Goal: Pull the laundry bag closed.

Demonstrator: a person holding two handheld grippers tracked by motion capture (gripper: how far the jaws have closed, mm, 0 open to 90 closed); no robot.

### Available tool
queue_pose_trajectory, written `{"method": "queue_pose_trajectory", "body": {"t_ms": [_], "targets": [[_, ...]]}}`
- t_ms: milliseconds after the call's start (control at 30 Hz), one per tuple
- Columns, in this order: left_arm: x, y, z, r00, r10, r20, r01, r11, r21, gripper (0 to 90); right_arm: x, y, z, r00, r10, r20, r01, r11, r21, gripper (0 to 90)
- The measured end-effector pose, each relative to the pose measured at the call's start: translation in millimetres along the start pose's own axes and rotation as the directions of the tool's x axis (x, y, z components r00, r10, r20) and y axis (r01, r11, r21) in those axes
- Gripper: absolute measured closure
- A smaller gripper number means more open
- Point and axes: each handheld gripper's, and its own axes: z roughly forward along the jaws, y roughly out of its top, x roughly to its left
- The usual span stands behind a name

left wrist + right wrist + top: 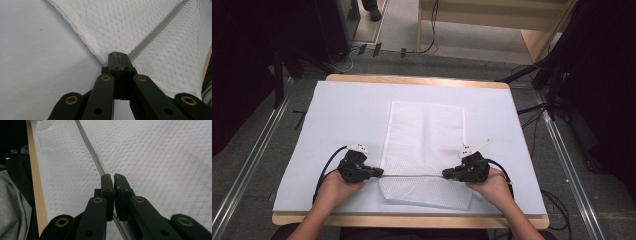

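A white mesh bag point(424, 130) lies flat on the pale cover point(342, 115), its near part folded along a grey zipper strip point(412, 175). The strip is stretched taut between the two grippers, slightly above the cloth. My left gripper point(379, 173) is shut on the bag's left corner where the zipper ends point(118, 53); mesh point(120, 25) spreads beyond the jaws. My right gripper point(446, 174) is shut on the zipper strip point(87, 142) at the bag's right side, with its jaws point(111, 176) pinching the strip and mesh point(162, 157) on both sides.
The wooden table edge point(412, 80) frames the cover; its near edge point(35, 182) runs beside a grey sleeve or garment point(10, 202). Cables point(537, 125) and metal rails point(247, 165) lie on the floor around the table. Bare cover point(30, 62) lies left of the bag.
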Motion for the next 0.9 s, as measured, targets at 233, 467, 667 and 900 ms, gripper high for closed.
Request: {"method": "queue_pose_trajectory", "body": {"t_ms": [233,467,667,900], "targets": [[0.2,-0.1,-0.1,1.0000,0.001,0.001,-0.001,1.0000,0.000,90.0,-0.3,-0.4,-0.1,1.0000,-0.002,0.003,0.002,1.000,0.006,89.1],[0.3,-0.1,0.0,1.0000,0.000,0.003,0.000,1.0000,-0.001,90.0,-2.6,-5.5,-7.0,0.9999,0.015,0.009,-0.015,1.000,0.004,89.1],[0.4,-0.2,0.0,1.0000,-0.001,0.003,0.001,1.0000,-0.002,90.0,-4.4,-9.1,-10.2,0.9999,0.011,0.010,-0.011,1.000,0.006,89.1],[0.8,-0.4,-0.1,1.0000,-0.004,0.005,0.004,1.0000,-0.002,90.0,-8.7,-17.1,-20.2,0.9993,0.031,0.021,-0.031,1.000,0.000,89.1]]}}
